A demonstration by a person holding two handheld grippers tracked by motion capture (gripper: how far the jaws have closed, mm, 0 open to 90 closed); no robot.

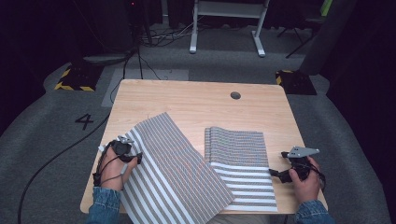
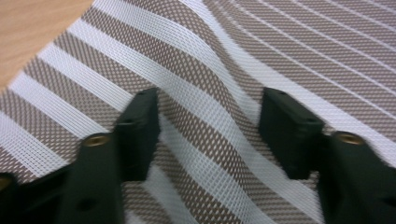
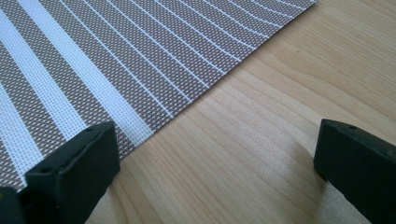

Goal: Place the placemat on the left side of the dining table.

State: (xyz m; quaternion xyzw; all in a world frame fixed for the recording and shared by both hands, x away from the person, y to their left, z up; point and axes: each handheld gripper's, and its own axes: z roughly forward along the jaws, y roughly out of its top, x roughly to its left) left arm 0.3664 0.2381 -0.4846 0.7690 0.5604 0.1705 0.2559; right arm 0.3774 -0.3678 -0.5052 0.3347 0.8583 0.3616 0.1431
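My left tongs (image 1: 125, 150) and right tongs (image 1: 280, 173), both apart, flank two striped mats (image 1: 177, 172) overlapping on the table (image 1: 196, 98); neither is gripped yet, so straightening remains.

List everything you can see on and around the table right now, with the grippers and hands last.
striped mat: one, brown and white woven stripes, near half of the table; its left part lies angled over the folded right part.
table: one, light wood, centre, with a round hole near the far edge.
white frame legs: one set, on the floor beyond the table.
hazard-striped plates: two, yellow and black, on the floor at the table's far corners.
cables: black, across the grey floor at left.
left gripper: black, jaws open over the mat.
right gripper: black, jaws open at the mat's right edge.
hands: two, denim sleeves.
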